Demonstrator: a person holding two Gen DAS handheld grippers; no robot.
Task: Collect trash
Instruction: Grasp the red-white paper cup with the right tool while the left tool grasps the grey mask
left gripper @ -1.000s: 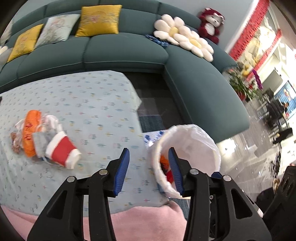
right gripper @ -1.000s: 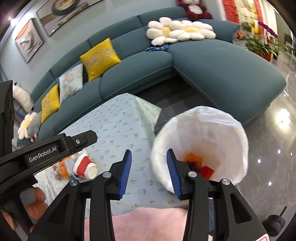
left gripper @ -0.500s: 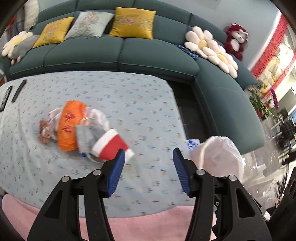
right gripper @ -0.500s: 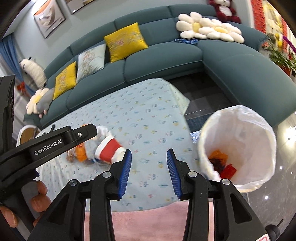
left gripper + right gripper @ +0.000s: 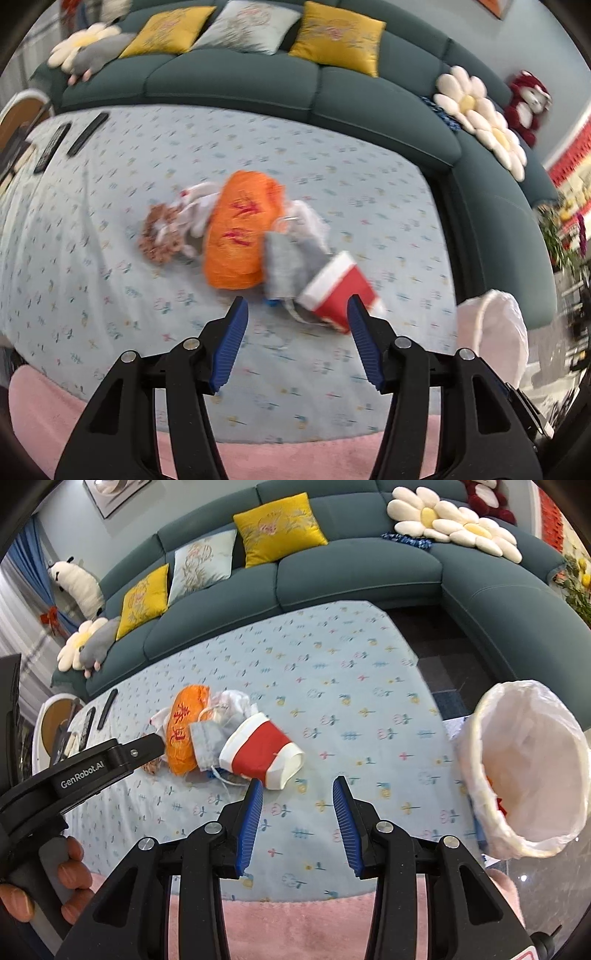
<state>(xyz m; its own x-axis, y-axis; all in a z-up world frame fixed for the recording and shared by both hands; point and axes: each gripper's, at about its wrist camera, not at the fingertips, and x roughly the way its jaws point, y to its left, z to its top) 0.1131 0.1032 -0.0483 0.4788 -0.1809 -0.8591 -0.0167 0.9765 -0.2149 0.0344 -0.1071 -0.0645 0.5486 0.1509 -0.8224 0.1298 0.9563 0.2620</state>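
Observation:
A heap of trash lies on the light blue patterned tablecloth: a red and white paper cup on its side, a grey face mask, an orange bag, white crumpled plastic and a brown crumpled piece. My left gripper is open and empty, just short of the cup. In the right wrist view the cup, the mask and the orange bag lie ahead left. My right gripper is open and empty over the cloth. The white-lined bin stands at the right, with orange and red trash inside.
A teal sectional sofa with yellow and pale cushions curves behind the table. Two black remotes lie at the table's far left. A pink cloth covers the near edge. The bin also shows in the left wrist view.
Both grippers swung left from the bin toward the trash heap. The left gripper's jaws opened wider and closed in on the cup. The bin shifted to the right edge of both views.

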